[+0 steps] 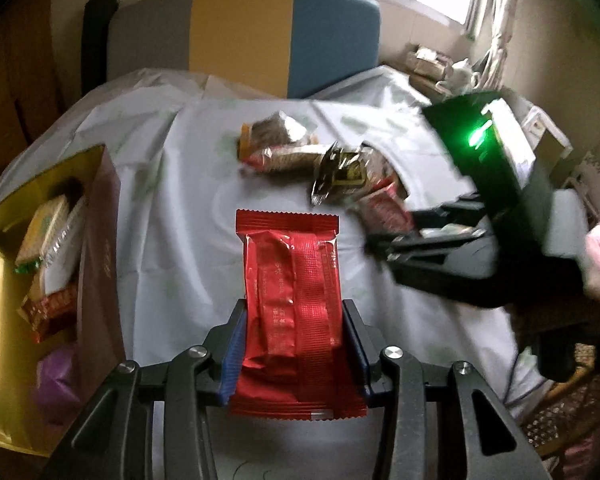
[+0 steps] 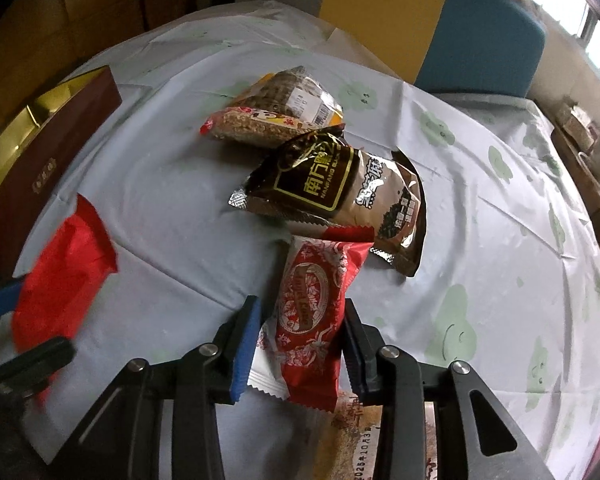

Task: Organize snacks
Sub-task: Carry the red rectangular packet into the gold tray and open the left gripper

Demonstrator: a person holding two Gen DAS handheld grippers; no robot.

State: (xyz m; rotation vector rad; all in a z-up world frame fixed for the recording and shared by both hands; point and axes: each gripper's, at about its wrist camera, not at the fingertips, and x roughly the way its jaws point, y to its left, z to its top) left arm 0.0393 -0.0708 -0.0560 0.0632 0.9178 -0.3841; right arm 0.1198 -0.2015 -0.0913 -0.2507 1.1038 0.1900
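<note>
At the left of the frame I see the box (image 1: 100,240). In the centre my left gripper (image 1: 294,344) clamps the plain red packet (image 1: 296,300). My right gripper (image 2: 300,344) has the patterned red packet (image 2: 312,312) between its pads; whether they press it I cannot tell.

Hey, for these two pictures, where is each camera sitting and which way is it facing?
Left wrist: on the left gripper, looking down across the table; its jaws grip a red packet, the right gripper beside.
Right wrist: on the right gripper, angled down at the snack pile; a patterned packet between its fingers.
Shared: red packet, pile, box.
</note>
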